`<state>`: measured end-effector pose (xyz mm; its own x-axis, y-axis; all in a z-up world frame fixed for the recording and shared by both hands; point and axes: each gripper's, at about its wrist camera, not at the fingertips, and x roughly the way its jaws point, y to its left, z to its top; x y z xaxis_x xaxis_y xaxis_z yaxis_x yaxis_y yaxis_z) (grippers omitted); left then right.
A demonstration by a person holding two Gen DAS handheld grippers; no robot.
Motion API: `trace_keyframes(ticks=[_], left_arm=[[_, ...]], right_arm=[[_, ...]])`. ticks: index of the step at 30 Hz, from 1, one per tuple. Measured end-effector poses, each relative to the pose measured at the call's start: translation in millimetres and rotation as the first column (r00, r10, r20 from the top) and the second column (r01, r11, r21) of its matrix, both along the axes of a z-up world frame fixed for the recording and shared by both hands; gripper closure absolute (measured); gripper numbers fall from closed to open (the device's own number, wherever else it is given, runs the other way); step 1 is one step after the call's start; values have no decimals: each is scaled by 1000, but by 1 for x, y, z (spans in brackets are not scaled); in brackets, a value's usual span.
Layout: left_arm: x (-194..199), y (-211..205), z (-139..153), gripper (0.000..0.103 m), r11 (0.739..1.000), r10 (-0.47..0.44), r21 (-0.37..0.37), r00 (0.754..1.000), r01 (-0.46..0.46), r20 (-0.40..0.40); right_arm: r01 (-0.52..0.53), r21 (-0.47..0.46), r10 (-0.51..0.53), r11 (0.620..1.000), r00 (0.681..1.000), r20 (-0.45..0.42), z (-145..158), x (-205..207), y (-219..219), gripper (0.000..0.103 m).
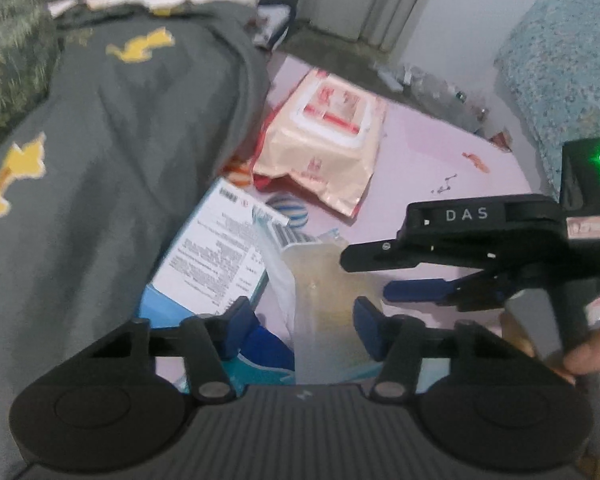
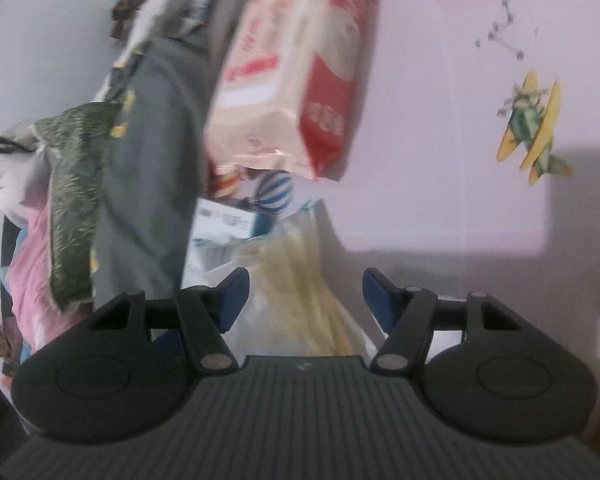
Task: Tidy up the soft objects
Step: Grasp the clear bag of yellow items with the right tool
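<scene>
barely started: grey shirt (image 1: 120, 152), wipes pack (image 1: 324, 136), clear bag (image 1: 328, 304) unsorted. both jaws open around the bag, no grip.

A printed airplane (image 2: 534, 128) marks the pink sheet (image 2: 440, 100); white wall behind.

One wipes pack (image 1: 320, 136); two tools (image 1: 300, 320).
</scene>
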<state>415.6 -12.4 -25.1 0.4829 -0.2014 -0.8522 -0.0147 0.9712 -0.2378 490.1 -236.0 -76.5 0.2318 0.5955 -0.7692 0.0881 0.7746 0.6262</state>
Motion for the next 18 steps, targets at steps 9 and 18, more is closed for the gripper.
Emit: trace_keyframes(ticks=[9,18], left_arm=[[19,11,-22,68,993,53,-103,996,-60,-69],[8,9,4,75,993,52,-101,998,-54,-23]], right_arm=[[-50,82,52,995,998,-29,-22,6,14,48],[-62,107,60,992,998,28,0,-5,9,72]])
